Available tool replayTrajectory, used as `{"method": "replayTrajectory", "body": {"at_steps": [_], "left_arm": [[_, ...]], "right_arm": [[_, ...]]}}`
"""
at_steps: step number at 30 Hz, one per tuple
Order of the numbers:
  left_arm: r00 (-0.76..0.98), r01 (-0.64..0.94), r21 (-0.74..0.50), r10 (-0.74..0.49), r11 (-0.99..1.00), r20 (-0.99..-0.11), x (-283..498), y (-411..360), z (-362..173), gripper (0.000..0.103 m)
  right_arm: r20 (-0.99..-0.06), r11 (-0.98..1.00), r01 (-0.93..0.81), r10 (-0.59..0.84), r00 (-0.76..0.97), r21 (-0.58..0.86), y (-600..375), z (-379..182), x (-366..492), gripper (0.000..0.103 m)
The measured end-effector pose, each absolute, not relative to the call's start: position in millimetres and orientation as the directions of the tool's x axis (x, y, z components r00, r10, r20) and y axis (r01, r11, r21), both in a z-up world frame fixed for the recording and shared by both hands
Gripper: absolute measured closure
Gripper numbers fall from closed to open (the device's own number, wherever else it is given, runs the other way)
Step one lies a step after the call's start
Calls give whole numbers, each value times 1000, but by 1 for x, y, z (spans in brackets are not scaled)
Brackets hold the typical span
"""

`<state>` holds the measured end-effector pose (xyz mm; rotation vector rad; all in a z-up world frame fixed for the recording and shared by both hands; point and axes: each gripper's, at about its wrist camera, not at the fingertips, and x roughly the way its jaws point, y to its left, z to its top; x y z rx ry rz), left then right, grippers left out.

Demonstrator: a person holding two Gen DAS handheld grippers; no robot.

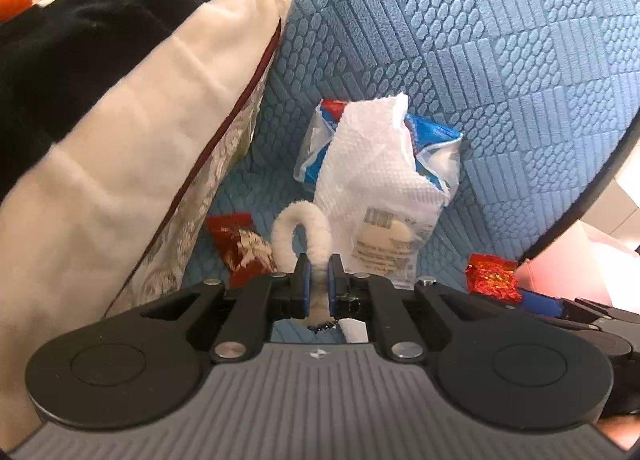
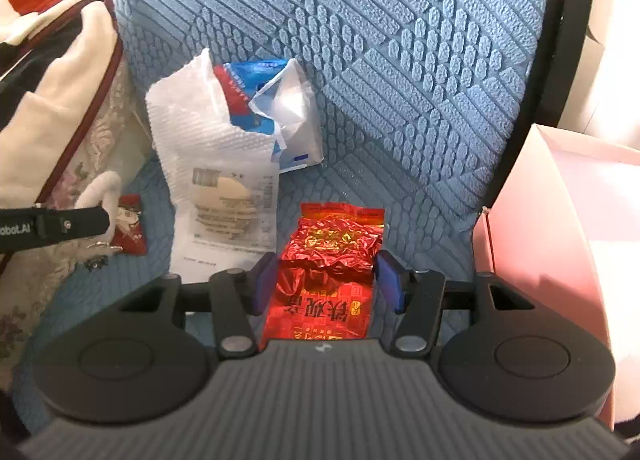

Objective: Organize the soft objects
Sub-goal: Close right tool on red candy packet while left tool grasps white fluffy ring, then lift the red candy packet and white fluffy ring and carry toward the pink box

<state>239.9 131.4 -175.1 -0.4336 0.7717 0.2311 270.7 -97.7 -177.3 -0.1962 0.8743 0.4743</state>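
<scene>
My left gripper (image 1: 319,280) is shut on a white fuzzy loop (image 1: 302,232) with a keyring, low over the blue textured seat (image 1: 248,211). It also shows in the right wrist view (image 2: 100,215), with the white loop (image 2: 100,187) in it. My right gripper (image 2: 326,280) is open around a red foil packet (image 2: 332,272) that lies on the seat between its jaws. The red foil packet (image 1: 494,276) shows at the right of the left wrist view. A small red pouch (image 1: 240,248) lies just left of the white loop.
A white bubble mailer (image 1: 376,187) with blue plastic bags (image 2: 280,107) leans on the blue backrest (image 2: 400,59). A cream, black and red blanket (image 1: 120,99) is piled at left. A pink box (image 2: 560,219) stands at right.
</scene>
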Motion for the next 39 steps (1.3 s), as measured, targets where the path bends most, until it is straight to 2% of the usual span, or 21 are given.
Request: {"method": "replayTrajectory", "body": {"at_steps": [10, 15, 30, 39], "left_arm": [[689, -320, -309, -4, 896, -725, 219, 112, -180, 93], [682, -309, -315, -22, 897, -731, 208, 105, -180, 93], [666, -251, -281, -45, 926, -744, 171, 71, -177, 93], [666, -239, -307, -75, 921, -742, 145, 64, -178, 93]], "right_arm": [[-779, 887, -461, 312, 544, 33, -107, -167, 245, 46], [-774, 889, -455, 323, 544, 50, -96, -179, 240, 46], [-800, 904, -416, 322, 506, 101, -131, -180, 184, 46], [-813, 913, -401, 287, 506, 73, -146, -182, 156, 46]]}}
